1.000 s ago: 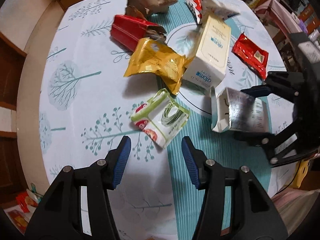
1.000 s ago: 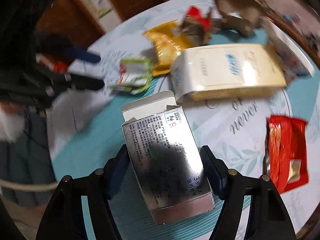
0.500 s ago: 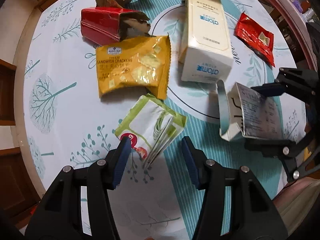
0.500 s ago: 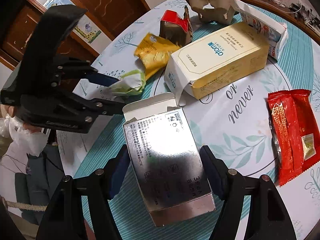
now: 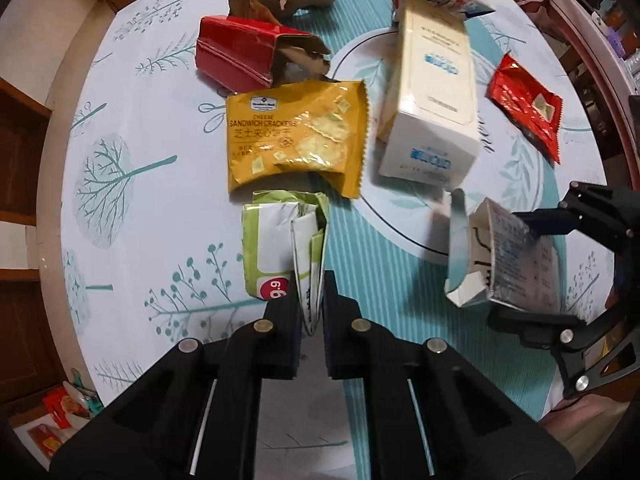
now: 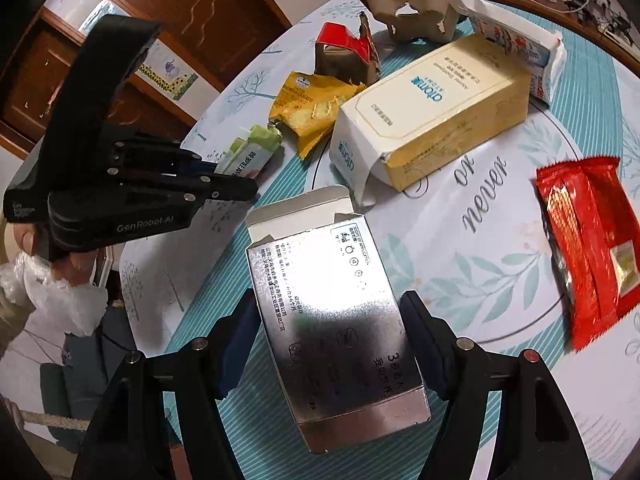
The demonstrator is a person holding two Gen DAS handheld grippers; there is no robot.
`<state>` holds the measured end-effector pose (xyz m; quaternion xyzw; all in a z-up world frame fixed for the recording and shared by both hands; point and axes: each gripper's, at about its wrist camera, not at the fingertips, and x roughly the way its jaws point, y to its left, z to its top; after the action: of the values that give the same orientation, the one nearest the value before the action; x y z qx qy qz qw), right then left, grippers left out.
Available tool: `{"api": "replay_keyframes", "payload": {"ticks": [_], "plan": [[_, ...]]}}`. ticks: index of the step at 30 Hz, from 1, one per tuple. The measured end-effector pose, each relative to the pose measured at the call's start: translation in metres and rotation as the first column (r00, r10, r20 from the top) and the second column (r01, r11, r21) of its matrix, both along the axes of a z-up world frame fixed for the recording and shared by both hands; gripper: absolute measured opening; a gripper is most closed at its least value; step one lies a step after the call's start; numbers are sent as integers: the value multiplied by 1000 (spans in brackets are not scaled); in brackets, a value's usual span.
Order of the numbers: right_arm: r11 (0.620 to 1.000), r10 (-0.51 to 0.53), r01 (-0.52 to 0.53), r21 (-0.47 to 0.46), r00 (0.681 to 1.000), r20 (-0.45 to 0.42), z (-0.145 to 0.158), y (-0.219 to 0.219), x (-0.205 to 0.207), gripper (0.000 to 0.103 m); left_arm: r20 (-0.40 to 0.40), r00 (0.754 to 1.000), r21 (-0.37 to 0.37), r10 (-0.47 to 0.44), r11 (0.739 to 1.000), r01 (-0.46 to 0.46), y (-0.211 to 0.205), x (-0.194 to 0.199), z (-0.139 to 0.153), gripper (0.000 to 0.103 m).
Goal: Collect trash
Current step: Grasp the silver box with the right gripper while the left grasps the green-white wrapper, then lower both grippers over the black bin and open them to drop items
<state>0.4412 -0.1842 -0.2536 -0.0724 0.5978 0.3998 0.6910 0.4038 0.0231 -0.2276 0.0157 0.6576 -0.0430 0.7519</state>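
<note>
since a second ago my left gripper (image 5: 311, 312) has clamped shut on the green wrapper (image 5: 280, 248), its length running away toward the yellow cracker bag (image 5: 296, 136); my right gripper (image 6: 328, 344) grips the silver carton (image 6: 336, 320) lengthwise.

My right gripper (image 6: 332, 344) clamps a shiny silver cardboard box (image 6: 336, 312), flap open at 12 o'clock. At 9 o'clock my left gripper (image 6: 236, 178) pinches a crumpled green-and-white wrapper (image 6: 252, 152). Towards 1 o'clock lies a long cream carton with blue lettering (image 6: 432, 120); at 3 o'clock a red foil packet (image 6: 588, 248); at 11 o'clock a yellow cracker bag (image 6: 312, 108).
</note>
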Motion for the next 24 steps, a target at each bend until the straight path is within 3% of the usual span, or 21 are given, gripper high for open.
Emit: {"api": "replay_keyframes", "payload": {"ticks": [12, 18, 24], "plan": [[996, -85, 85, 14, 996, 21, 25, -4, -46, 71, 92, 994, -67, 54, 997, -48, -4, -65, 48, 5], [983, -180, 179, 37, 983, 33, 52, -11, -100, 71, 144, 988, -91, 60, 995, -47, 0, -127, 83, 5], [944, -322, 318, 88, 946, 35, 79, -14, -180, 71, 232, 972, -105, 23, 994, 1, 5, -206, 120, 5]]}}
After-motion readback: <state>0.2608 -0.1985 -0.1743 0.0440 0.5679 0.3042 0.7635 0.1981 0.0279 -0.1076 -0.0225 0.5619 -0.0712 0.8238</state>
